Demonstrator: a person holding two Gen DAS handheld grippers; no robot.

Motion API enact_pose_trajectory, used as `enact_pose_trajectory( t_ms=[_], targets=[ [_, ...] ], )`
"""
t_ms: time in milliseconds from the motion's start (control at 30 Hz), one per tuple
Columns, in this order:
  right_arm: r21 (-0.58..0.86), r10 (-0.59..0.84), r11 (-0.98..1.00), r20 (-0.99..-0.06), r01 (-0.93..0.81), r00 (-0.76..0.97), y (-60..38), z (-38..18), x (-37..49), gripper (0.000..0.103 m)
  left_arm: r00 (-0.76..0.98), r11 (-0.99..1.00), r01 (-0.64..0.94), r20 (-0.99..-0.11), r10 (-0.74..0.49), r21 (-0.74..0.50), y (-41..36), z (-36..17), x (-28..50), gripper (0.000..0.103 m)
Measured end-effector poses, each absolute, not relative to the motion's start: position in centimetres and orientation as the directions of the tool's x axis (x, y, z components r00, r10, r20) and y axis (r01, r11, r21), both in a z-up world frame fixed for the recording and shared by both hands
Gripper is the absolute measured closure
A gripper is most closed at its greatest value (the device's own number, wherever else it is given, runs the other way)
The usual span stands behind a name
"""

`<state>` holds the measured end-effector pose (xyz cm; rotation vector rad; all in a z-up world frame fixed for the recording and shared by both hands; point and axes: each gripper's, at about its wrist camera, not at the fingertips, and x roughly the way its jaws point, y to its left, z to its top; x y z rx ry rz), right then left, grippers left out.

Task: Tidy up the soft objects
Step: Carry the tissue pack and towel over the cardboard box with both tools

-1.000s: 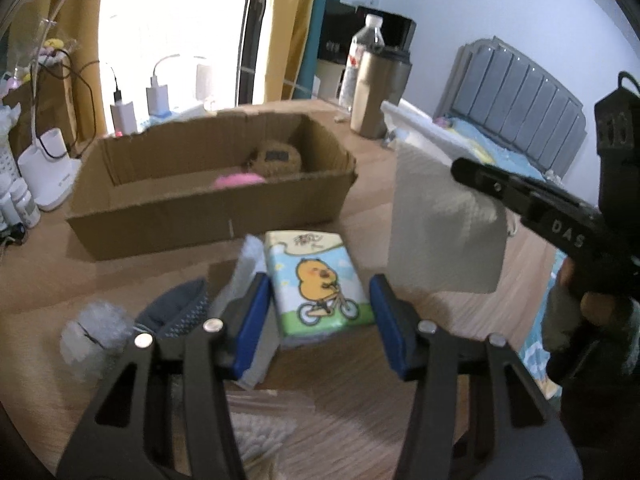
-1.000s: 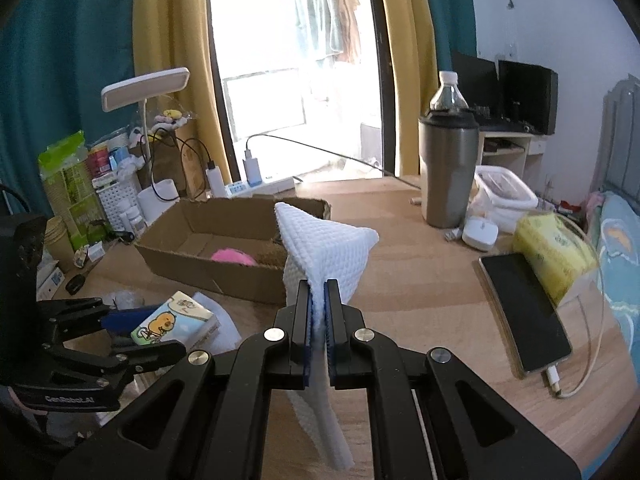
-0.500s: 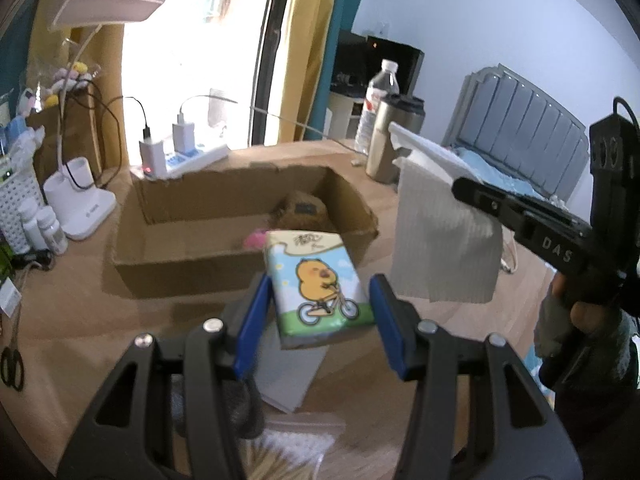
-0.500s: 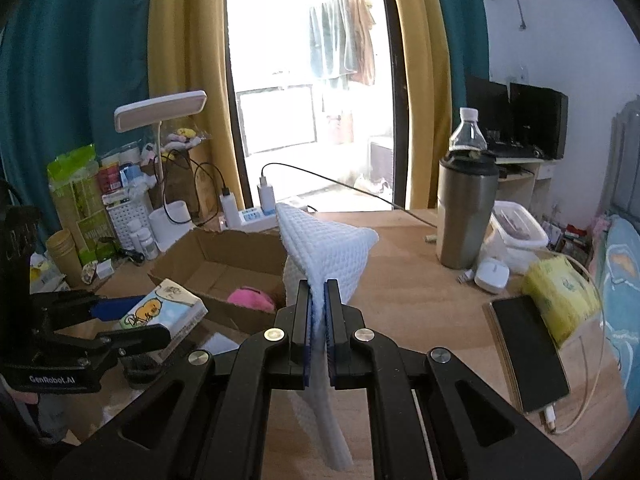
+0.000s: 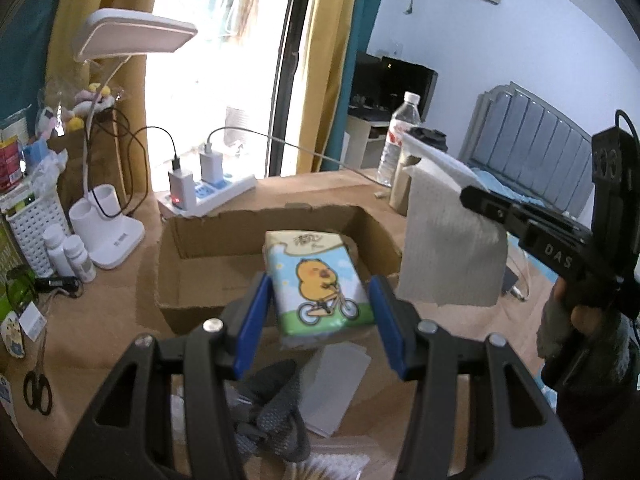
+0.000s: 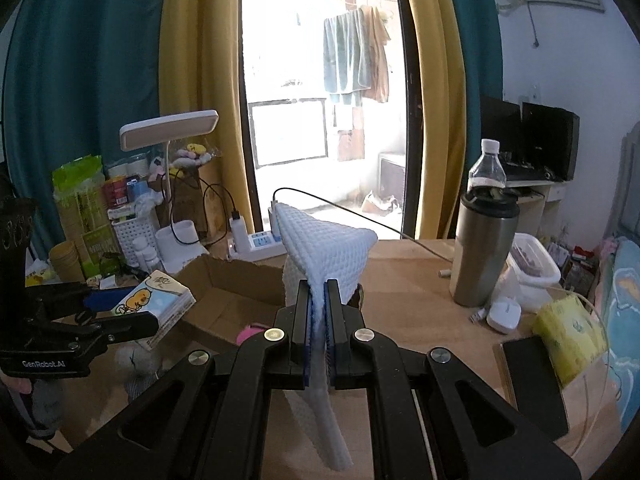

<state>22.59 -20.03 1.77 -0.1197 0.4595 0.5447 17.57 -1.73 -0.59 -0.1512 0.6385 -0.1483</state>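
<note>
Cardboard box [image 5: 276, 258], open-topped and brown, sits on the wooden table [image 5: 92, 328] in front of the window; a pink soft item [image 6: 249, 335] lies inside it, partly hidden.

Your left gripper [image 5: 320, 312]: blue-padded fingers [image 5: 256, 312] clamped on the two sides of a tissue pack [image 5: 318, 284] printed with a yellow cartoon animal on a bicycle. You hold the pack clear of the table, in front of the box and overlapping its near wall in the left wrist view.

Your right gripper [image 6: 318, 308]: jaws pressed fully together on a white waffle-textured cloth [image 6: 324, 252]. The cloth peaks above the fingers and trails below them; it hangs in the air to the right of the box.

On the table below your left gripper: a grey knitted item [image 5: 276, 412] and a flat grey sheet [image 5: 336, 384], touching each other.

Also on the table:
- white desk lamp [image 5: 120, 168], left of the box
- power strip [image 5: 208, 196] with chargers plugged in, behind the box
- steel tumbler [image 6: 482, 248] with a water bottle [image 6: 486, 170] behind it, right of the box
- black phone [image 6: 528, 368] beside a yellow tissue pack [image 6: 568, 332], far right
- scissors [image 5: 38, 392], at the left edge
</note>
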Motion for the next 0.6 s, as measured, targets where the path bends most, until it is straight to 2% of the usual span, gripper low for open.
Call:
enact_pose_trajectory(
  t_ms=[600],
  targets=[
    [0.019,0.49,0.843,-0.438,-0.537,0.753,-18.8,2.2,25.5,0.097,0.799,0.978,0.071,-0.575,-0.173,-0.196,-0.4,-1.0,20.0,0.05]
  ],
)
